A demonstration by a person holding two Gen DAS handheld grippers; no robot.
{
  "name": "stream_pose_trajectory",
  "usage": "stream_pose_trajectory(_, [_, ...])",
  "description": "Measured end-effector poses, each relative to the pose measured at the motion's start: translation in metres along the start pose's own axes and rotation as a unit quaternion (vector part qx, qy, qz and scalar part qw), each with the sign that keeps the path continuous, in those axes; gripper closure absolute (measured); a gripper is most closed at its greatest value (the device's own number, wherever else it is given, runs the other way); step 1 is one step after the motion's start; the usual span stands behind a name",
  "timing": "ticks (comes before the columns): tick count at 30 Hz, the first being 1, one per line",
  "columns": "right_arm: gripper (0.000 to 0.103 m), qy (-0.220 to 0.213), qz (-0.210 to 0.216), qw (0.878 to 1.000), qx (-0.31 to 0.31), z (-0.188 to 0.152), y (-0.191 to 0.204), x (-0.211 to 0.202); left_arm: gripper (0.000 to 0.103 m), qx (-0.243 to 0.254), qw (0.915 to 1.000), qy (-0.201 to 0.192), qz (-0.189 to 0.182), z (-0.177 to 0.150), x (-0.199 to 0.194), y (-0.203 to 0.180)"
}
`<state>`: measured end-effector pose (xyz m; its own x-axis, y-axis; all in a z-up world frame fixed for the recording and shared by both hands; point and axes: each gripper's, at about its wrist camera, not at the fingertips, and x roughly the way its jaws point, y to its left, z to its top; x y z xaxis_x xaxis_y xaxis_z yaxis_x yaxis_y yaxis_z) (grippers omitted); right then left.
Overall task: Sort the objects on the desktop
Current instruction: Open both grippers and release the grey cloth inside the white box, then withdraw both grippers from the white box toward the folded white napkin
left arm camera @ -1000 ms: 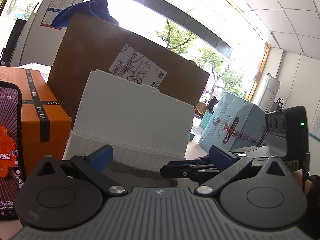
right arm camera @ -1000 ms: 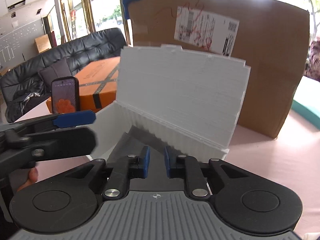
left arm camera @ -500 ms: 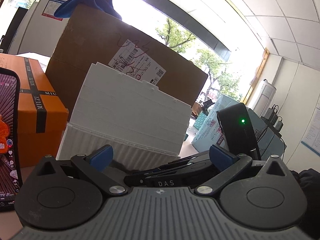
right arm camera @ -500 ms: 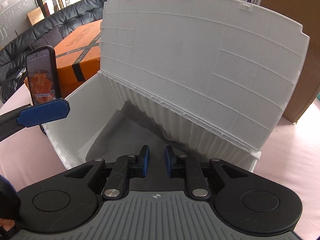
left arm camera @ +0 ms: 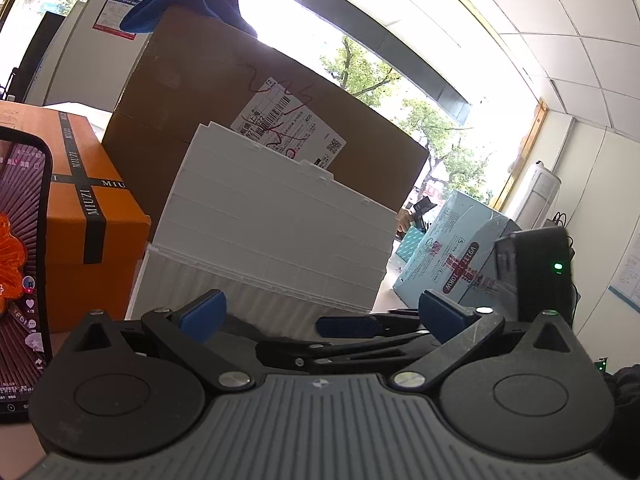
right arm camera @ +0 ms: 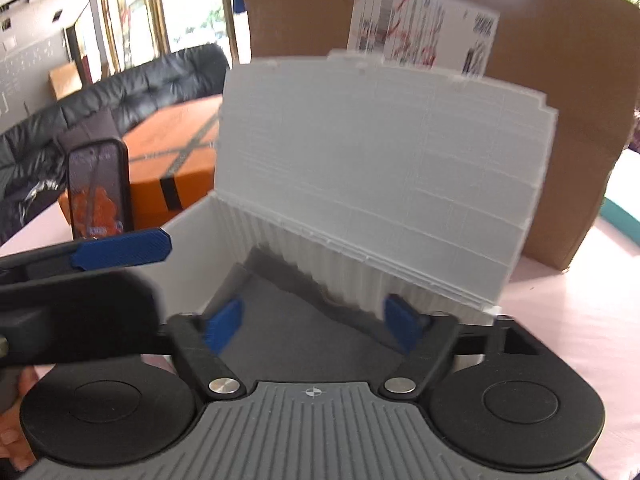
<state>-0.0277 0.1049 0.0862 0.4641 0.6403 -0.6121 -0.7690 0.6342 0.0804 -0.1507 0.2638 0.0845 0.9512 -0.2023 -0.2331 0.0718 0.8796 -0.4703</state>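
Observation:
A white ribbed storage box (right arm camera: 256,240) stands in front of me with its lid (right arm camera: 380,176) raised; a grey sheet (right arm camera: 304,320) lies on its floor. My right gripper (right arm camera: 314,326) hangs open over the box's near side, nothing between its blue pads. In the left wrist view the same box (left arm camera: 256,292) and lid (left arm camera: 276,216) sit just ahead of my left gripper (left arm camera: 320,316), which is open and empty. The right gripper's fingers (left arm camera: 348,326) cross low in front of it. One of the left gripper's fingers (right arm camera: 120,250) reaches in from the left of the right wrist view.
A big cardboard box (left arm camera: 224,92) with a blue cloth (left arm camera: 188,8) on top stands behind the white box. An orange gift box (left arm camera: 84,216) and an upright lit phone (left arm camera: 20,264) are to the left. A light blue carton (left arm camera: 452,256) is to the right. The tabletop (right arm camera: 568,312) is pink.
My right gripper has gone from shut to open and has drawn back a little from the box. The left gripper stays open, tilted slightly higher.

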Motion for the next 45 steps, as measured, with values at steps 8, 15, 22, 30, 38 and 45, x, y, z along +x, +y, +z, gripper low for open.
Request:
stream_pose_trajectory(8, [0.0, -0.076, -0.029, 0.996, 0.046, -0.021, -0.008, -0.044, 0.0, 0.013, 0.9999, -0.008, 0.005, -0.008, 0.003, -0.004])
stream_pose_trajectory(15, [0.0, -0.121, -0.053, 0.986, 0.101, -0.052, -0.013, -0.074, 0.0, 0.045, 0.999, 0.0, 0.002, -0.016, 0.007, -0.015])
stream_pose_trajectory(22, [0.0, -0.164, -0.086, 0.978, 0.099, -0.085, -0.003, -0.102, 0.0, 0.08, 0.9968, -0.006, 0.0, -0.027, 0.006, -0.031])
stream_pose_trajectory(30, [0.0, -0.163, -0.116, 0.976, 0.084, -0.12, 0.002, -0.125, 0.0, 0.103, 0.9939, 0.009, -0.04, -0.046, 0.004, -0.053])
stream_pose_trajectory(38, [0.0, -0.132, -0.187, 0.964, 0.137, -0.158, -0.017, -0.148, 0.0, 0.179, 0.9806, 0.05, -0.06, -0.079, 0.002, -0.09])
stream_pose_trajectory(45, [0.0, -0.114, -0.201, 0.966, 0.117, -0.188, -0.022, -0.17, 0.0, 0.25, 0.9584, 0.1, -0.095, -0.11, 0.003, -0.114])
